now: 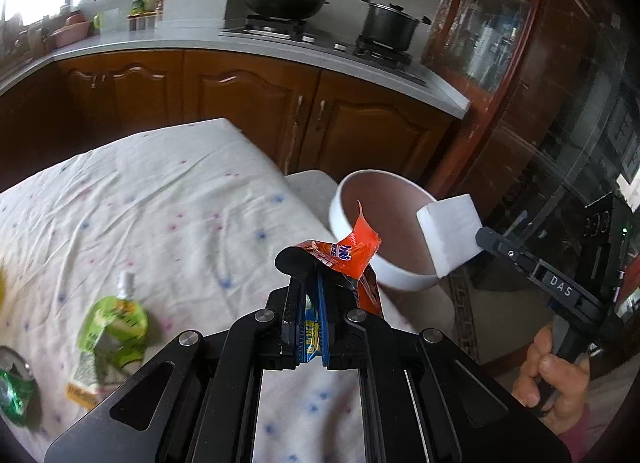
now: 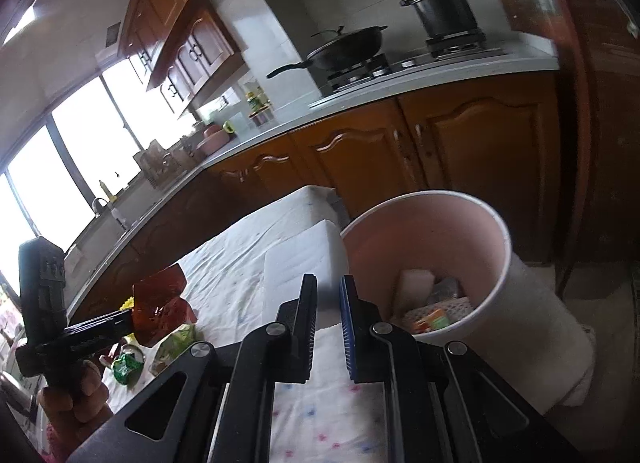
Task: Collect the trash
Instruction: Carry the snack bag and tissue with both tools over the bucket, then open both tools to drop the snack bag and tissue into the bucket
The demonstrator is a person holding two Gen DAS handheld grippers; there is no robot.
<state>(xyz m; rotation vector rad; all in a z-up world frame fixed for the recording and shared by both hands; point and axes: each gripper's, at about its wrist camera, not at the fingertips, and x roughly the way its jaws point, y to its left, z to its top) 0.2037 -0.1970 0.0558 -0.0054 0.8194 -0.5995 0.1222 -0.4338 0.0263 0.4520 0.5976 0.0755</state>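
My left gripper (image 1: 310, 263) is shut on an orange snack wrapper (image 1: 352, 253) and holds it above the table's right edge, just left of the white trash bin (image 1: 400, 277). My right gripper (image 2: 327, 283) is shut on a white foam block (image 2: 304, 259), which also shows in the left wrist view (image 1: 450, 237) held over the bin's right rim. The bin (image 2: 496, 303) has pink inner walls and holds several pieces of trash (image 2: 434, 309). The left gripper with the wrapper also shows in the right wrist view (image 2: 158, 309).
A green drink pouch (image 1: 114, 327) and a crushed green can (image 1: 14, 391) lie on the white spotted tablecloth (image 1: 160, 203). Behind are brown cabinets, a grey counter, a wok (image 1: 284, 1) and a pot (image 1: 388, 25). A dark glass cabinet (image 1: 560, 103) stands at the right.
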